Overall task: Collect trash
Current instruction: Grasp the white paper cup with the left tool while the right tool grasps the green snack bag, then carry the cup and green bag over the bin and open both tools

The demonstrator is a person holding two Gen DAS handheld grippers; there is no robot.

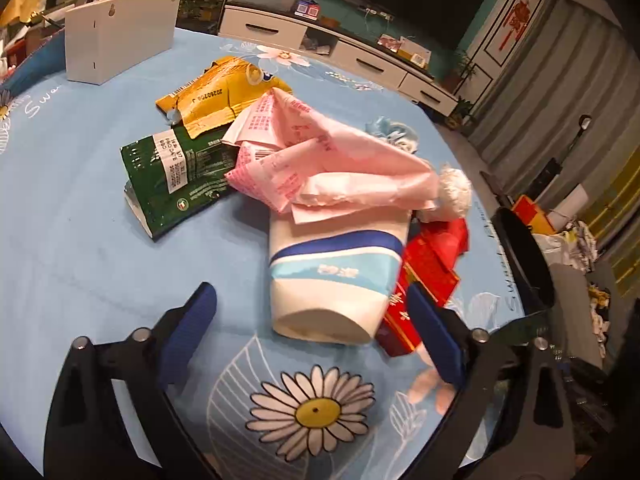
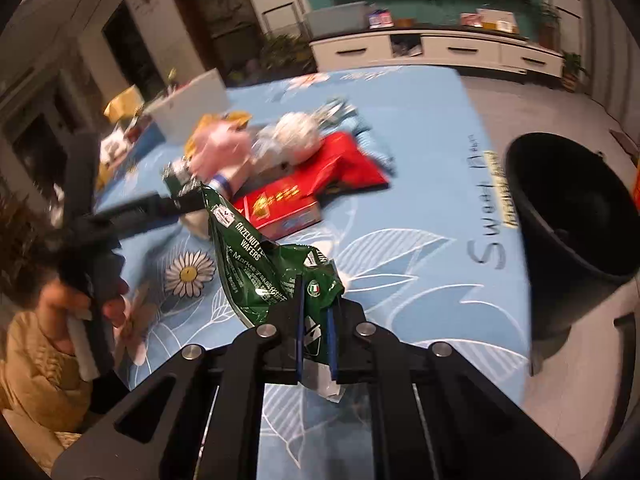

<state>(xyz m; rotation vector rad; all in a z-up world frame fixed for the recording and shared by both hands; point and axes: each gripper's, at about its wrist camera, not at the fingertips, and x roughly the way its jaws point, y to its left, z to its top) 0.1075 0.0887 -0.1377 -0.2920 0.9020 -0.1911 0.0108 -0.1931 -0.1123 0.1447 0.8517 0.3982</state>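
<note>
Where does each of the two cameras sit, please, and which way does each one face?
Left wrist: on the left gripper, looking down along its open blue fingers at the white and blue pack and pink wrapper; no hand shows.
Right wrist: on the right gripper, shut on the green wafer bag, facing across the table toward the black bin; the person's left hand and left gripper show.
Shared: the blue tablecloth, red box, trash pile, white TV cabinet.

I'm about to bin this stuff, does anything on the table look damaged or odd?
The paper cup lies tipped on its side, a crumpled pink wrapper draped over it. The yellow wrapper behind is torn open. Nothing looks spilled.
</note>
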